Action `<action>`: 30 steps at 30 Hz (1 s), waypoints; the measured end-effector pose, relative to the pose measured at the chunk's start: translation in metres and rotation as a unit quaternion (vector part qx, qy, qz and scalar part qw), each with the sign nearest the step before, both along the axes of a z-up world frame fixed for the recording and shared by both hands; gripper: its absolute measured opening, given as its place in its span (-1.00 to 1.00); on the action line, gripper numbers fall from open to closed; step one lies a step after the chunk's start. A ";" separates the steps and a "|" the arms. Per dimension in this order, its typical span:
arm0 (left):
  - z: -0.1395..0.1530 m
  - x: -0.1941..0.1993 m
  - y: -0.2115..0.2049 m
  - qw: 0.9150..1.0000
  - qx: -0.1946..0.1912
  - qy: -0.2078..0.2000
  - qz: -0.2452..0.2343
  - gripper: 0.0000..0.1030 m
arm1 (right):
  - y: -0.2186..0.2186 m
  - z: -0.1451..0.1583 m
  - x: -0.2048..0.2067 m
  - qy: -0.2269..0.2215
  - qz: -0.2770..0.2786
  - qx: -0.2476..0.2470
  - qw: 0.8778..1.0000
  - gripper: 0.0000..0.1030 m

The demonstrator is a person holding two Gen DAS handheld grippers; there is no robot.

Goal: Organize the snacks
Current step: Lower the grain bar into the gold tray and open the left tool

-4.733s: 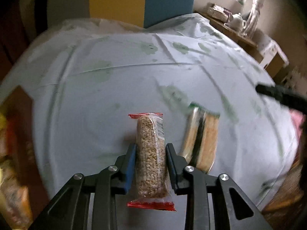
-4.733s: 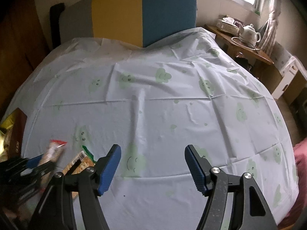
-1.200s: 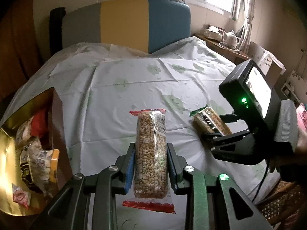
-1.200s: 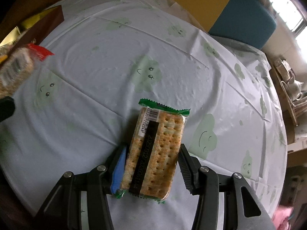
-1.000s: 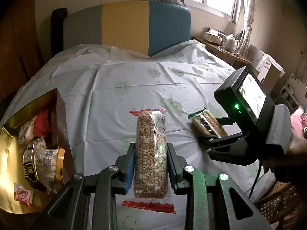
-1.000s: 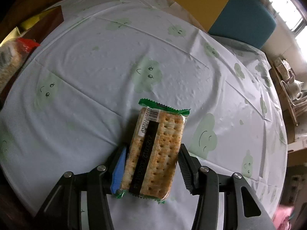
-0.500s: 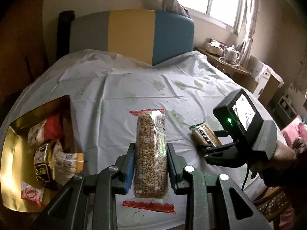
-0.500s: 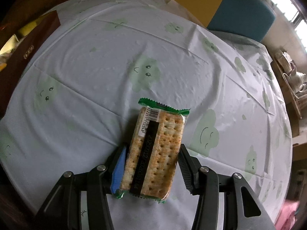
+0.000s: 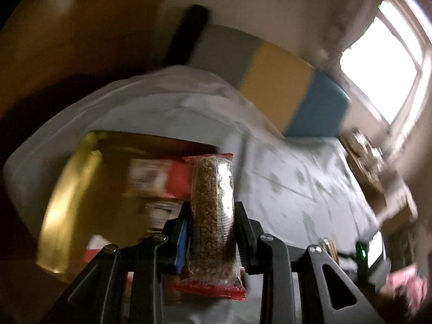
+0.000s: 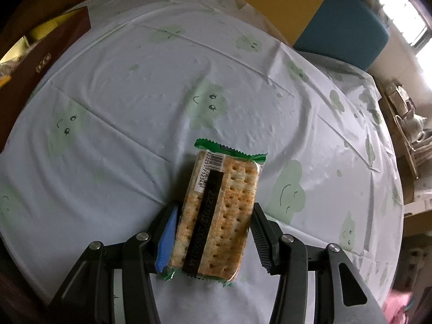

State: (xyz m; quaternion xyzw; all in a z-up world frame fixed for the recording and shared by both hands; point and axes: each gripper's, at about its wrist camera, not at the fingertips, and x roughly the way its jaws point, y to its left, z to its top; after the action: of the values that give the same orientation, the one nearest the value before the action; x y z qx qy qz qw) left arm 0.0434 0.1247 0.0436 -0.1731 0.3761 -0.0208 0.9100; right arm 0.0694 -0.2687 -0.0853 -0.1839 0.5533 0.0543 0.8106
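My left gripper (image 9: 212, 232) is shut on a clear-wrapped grain bar with red ends (image 9: 212, 213), held upright in a blurred, tilted left wrist view. Behind it lies a gold-lined box (image 9: 67, 194) holding several snack packs, one of them red (image 9: 172, 181). My right gripper (image 10: 213, 232) is shut on a green-edged cracker pack (image 10: 220, 210) just above the cloud-print tablecloth (image 10: 135, 86). The brown outer wall of the box (image 10: 40, 64) shows at the far left of the right wrist view.
A grey, yellow and blue chair back (image 10: 337, 21) stands behind the round table. A side table with a teapot (image 10: 413, 127) is at the right. The other gripper's lit screen (image 9: 374, 251) shows low right in the left wrist view.
My left gripper has swung left and rolled with the grain bar, so the gold-lined box now sits right behind the bar. The right gripper and cracker pack have stayed in place.
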 end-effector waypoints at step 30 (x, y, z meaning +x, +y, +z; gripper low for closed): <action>-0.078 0.043 0.068 0.984 -0.003 0.117 0.131 -0.37 | 0.003 0.001 -0.004 -0.007 0.013 -0.017 1.000 0.00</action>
State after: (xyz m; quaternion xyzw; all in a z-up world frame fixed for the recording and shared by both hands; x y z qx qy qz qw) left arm 0.0866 0.1926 -0.0346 -0.2246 0.4537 0.1179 0.8543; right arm 0.0656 -0.2654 -0.0842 -0.2053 0.5457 0.0540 0.8106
